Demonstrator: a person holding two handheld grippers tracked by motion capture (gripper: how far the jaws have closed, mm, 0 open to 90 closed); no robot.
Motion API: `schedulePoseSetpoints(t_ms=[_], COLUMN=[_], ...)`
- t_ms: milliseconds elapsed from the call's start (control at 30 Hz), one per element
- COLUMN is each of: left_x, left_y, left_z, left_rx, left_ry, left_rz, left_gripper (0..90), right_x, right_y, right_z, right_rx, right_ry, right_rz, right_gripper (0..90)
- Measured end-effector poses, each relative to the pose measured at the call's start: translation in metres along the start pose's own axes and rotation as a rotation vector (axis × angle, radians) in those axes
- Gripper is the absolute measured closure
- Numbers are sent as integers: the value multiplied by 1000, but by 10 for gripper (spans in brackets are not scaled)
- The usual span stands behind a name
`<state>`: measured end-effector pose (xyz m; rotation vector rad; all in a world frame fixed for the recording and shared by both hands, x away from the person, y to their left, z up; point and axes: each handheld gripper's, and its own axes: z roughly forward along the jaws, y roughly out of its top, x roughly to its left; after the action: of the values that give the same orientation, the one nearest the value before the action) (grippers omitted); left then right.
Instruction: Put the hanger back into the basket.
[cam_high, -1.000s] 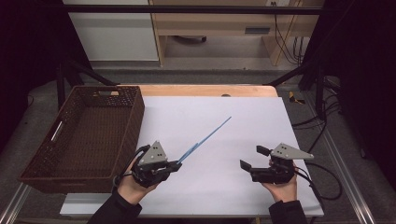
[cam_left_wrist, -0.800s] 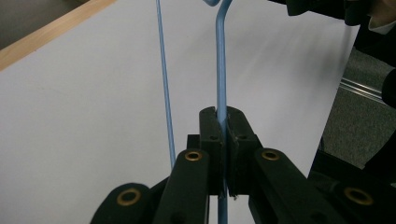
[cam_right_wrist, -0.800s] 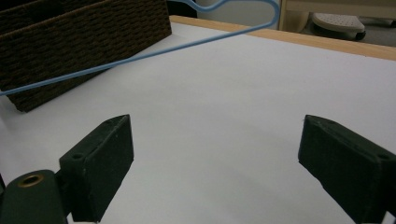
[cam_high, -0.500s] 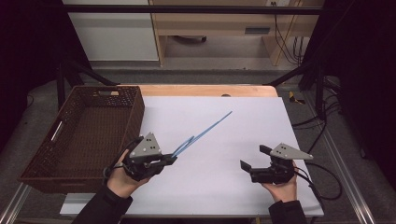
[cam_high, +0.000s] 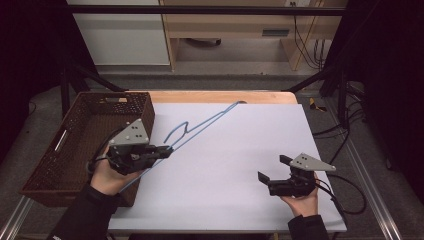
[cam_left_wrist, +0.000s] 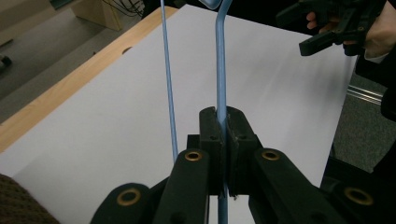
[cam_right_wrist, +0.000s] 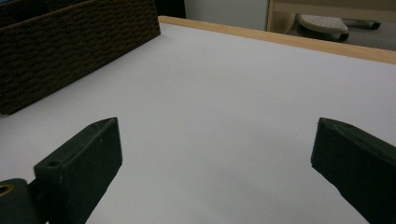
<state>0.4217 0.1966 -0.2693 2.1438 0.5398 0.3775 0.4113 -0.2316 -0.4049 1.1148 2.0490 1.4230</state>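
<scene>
- The blue hanger (cam_high: 200, 127) is being gripped on its wire by the fully closed left tongs (cam_high: 162, 150); since a second ago it has been lifted off the white surface (cam_high: 235, 150), nearer the basket (cam_high: 65, 145).
- The right tongs (cam_high: 272, 170) have just been opening wide, with nothing between them.
- The basket rim is being approached closely; open room remains over mid-surface.

A thin light-blue wire hanger (cam_high: 200, 129), seen in the high view at centre-left of the frame; it slants from lower left to upper right, its hook near the middle, its far corner at the upper centre; one end is raised.
</scene>
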Motion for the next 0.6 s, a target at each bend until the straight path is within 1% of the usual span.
schedulePoseSetpoints(t_ms=[167,233,333,433,600], left_x=[15,22,33,44,57], left_y=[2,2,0,-3,-10], left_z=[-17,-23,-31,-40,-53], left_rx=[-6,-3,-11,-12,-14], left_ry=[2,8,12,32,67], left_rz=[3,4,-1,-3,-15], left_gripper=[870,870,870,870,870], right_x=[1,0,1,0,0], right_y=[0,0,0,0,0], right_z=[1,1,1,1,1], right_rx=[0,-1,0,1,0], right_ry=[2,1,2,2,2], right_rz=[7,2,3,2,3], right_gripper=[25,25,25,25,26])
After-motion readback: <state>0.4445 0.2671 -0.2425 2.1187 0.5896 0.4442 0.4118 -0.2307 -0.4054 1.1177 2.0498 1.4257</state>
